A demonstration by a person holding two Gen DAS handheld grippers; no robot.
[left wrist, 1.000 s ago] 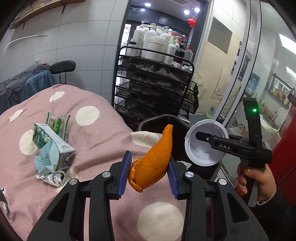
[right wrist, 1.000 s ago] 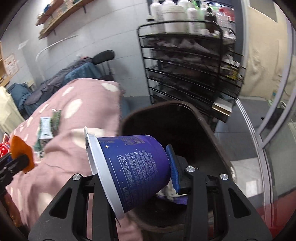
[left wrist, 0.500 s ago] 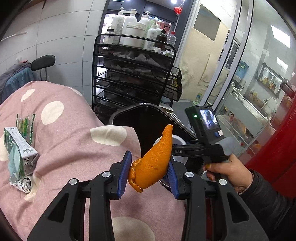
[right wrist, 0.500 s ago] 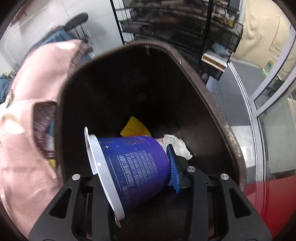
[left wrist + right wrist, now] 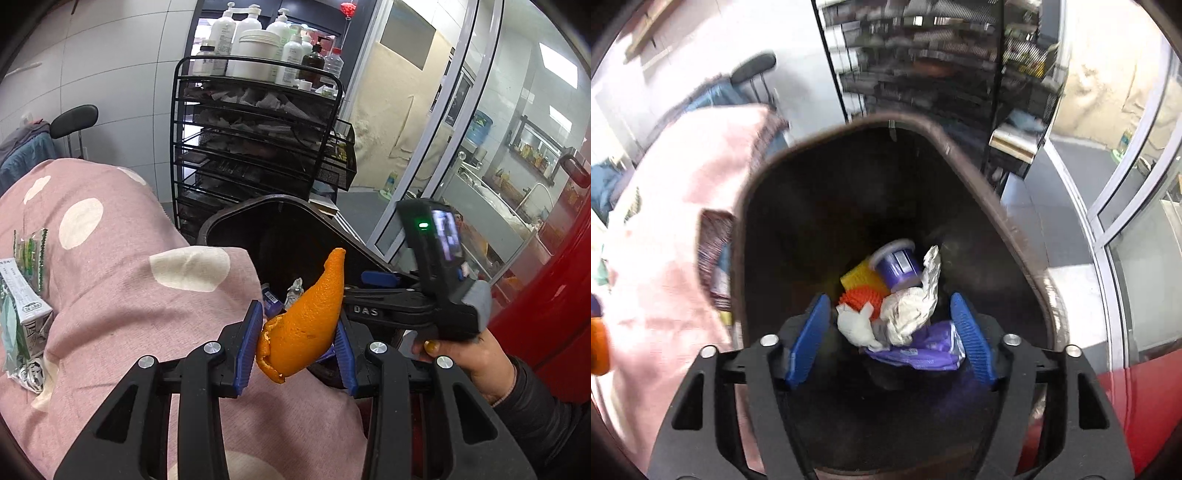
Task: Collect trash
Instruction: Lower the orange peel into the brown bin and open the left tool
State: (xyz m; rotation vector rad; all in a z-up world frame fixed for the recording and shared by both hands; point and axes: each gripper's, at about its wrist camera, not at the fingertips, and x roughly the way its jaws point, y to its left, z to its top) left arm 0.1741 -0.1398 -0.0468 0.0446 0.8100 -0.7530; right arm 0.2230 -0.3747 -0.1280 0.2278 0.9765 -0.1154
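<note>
My left gripper [image 5: 297,338] is shut on an orange peel [image 5: 306,317], held above the edge of the pink dotted cover [image 5: 122,288] beside the dark trash bin [image 5: 280,221]. In the right wrist view my right gripper [image 5: 892,334] hangs over the bin's mouth [image 5: 964,158], its jaws opening with nothing between the pads. The blue cup [image 5: 895,264] lies on its side deep in the bin, among crumpled white paper [image 5: 908,310], a purple wrapper [image 5: 919,354] and yellow and orange scraps [image 5: 860,284]. A hand [image 5: 469,354] holds the right gripper's handle [image 5: 436,280] to the right of the peel.
A green-and-white carton with a crumpled mask [image 5: 18,325] and a green wrapper [image 5: 31,251] lie on the cover at the left. A black wire rack [image 5: 258,147] with bottles on top stands behind the bin. Glass doors [image 5: 461,147] and a red surface [image 5: 554,295] are at the right.
The right gripper sank over the bin, its jaws spread and the blue cup dropped inside. The left gripper carried the peel closer to the bin.
</note>
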